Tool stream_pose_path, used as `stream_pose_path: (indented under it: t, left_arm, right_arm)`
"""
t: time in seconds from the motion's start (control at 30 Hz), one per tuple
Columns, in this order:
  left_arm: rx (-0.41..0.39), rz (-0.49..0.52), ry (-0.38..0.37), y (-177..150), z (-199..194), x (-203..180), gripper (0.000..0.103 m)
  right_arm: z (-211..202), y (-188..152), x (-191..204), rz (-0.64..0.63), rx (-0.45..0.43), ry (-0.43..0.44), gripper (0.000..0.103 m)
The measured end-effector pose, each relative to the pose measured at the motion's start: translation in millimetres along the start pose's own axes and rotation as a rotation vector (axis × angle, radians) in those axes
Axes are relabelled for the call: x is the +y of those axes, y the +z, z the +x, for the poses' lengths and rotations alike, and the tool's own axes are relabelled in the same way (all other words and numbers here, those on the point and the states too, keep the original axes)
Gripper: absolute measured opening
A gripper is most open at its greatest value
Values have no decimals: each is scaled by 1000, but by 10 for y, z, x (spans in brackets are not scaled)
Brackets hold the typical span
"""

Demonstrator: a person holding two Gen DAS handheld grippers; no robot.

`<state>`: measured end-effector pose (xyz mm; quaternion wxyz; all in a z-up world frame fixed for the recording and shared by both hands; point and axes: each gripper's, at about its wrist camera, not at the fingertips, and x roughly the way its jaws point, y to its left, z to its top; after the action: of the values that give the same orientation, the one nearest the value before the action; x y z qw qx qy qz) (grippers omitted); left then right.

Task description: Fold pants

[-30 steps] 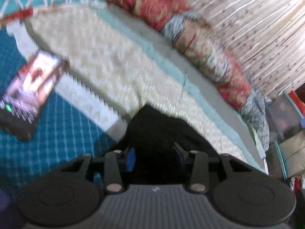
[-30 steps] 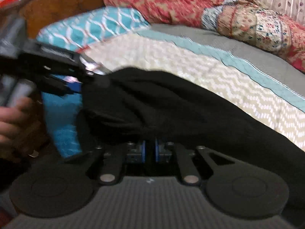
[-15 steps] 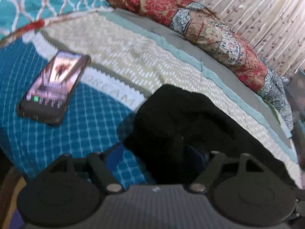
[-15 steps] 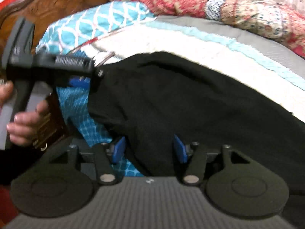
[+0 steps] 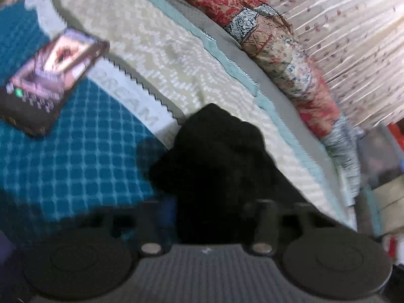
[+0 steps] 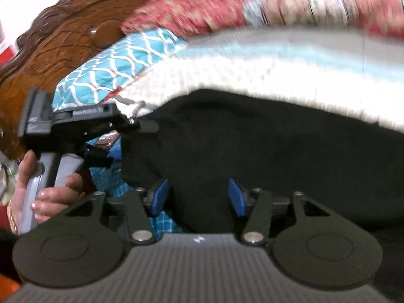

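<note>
Right wrist view, items left to right. We list first a hand (image 6: 38, 194) on a grey handle, carrying the left tool (image 6: 141, 126); its tip touches the left end of the black pants (image 6: 252, 151), and whether fabric sits in it we cannot tell from here. Behind it: carved wooden headboard (image 6: 63, 38), teal patterned pillow (image 6: 113, 68). Centre: the right tool (image 6: 199, 197), blue pads spread but closing, a fold of the pants between them; the pads do not yet press the cloth. Right: the pants run away to the right edge, long axis across the bed (image 6: 252, 80), lying on the cream chevron cover.

Left wrist view, left to right. We list a phone (image 5: 50, 80), screen lit, on the teal part of the bed cover (image 5: 75, 164), well apart from the pants. Centre: the pants end, bunched in a dark heap rising straight ahead of the left tool's jaws, which are closing with cloth between them; blur and dark fabric hide the pads, so we cannot tell whether they pinch. Right: a red floral quilt (image 5: 277, 50) along the far side, a curtain (image 5: 353, 38) beyond.

Our judgement: both tools stand at the same near edge, left tool at the end, right tool further along, so the coming fold would carry this edge away from us, across the long axis.
</note>
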<state>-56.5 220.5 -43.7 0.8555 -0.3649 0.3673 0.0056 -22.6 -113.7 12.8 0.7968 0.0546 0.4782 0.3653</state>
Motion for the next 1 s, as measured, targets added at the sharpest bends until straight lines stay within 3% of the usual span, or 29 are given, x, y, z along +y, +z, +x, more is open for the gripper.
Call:
stream_pose_path:
  t: [0.03, 0.13, 0.2, 0.33, 0.47, 0.63, 0.77, 0.8, 1.0]
  left_arm:
    - [-23, 20, 7, -10, -41, -37, 29]
    - [-108, 180, 94, -147, -144, -272, 29]
    - [-122, 220, 138, -219, -138, -304, 29]
    - [-70, 123, 136, -169, -69, -114, 34]
    - [-73, 134, 138, -157, -139, -99, 44]
    - [-66, 130, 146, -160, -108, -101, 45]
    - [-64, 141, 164, -162, -75, -135, 46]
    - [-60, 143, 167, -162, -64, -144, 47]
    - [-52, 143, 173, -159, -43, -141, 49]
  right_arm:
    - [129, -23, -69, 44, 46, -9, 47]
    - [153, -14, -66, 75, 25, -6, 47]
    - [106, -1, -4, 44, 27, -12, 48]
    - [-94, -40, 91, -12, -11, -21, 51]
    - [-406, -94, 67, -46, -72, -56, 51]
    - [-585, -158, -152, -60, -108, -125, 51]
    - [-401, -227, -427, 29, -37, -173, 48]
    - [-327, -270, -465, 42, 3, -194, 38]
    - [-340, -309, -418, 9, 32, -192, 37]
